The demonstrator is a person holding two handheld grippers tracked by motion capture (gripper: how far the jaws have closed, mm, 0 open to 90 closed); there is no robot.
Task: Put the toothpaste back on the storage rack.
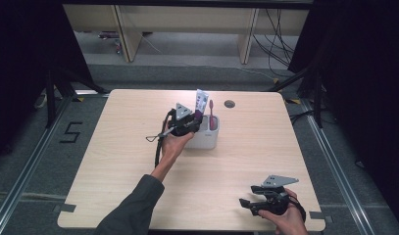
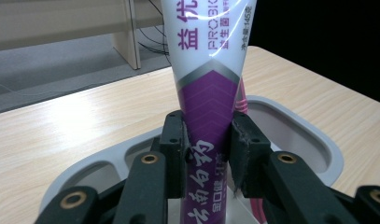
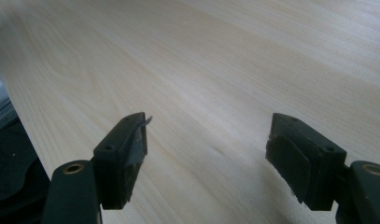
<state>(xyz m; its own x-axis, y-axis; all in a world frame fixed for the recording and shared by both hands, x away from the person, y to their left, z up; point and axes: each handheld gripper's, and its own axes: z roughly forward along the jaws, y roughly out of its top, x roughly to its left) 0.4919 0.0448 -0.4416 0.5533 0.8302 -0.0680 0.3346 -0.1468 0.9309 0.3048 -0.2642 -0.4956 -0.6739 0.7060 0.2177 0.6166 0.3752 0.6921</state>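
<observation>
Toothpaste tube [image 2: 208,100] stands upright in the white holder [image 1: 205,138] near the table's far edge, clamped by your left gripper [image 1: 186,123]; lift along its axis. Right gripper [image 3: 206,154] idles wide.

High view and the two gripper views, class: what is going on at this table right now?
A person works with a gripper in each hand. The left gripper is shut on a purple and white toothpaste tube, held upright in a white holder on the table; a pink toothbrush stands in the holder beside it. The right gripper hangs open over bare table at the near right corner, holding nothing.
</observation>
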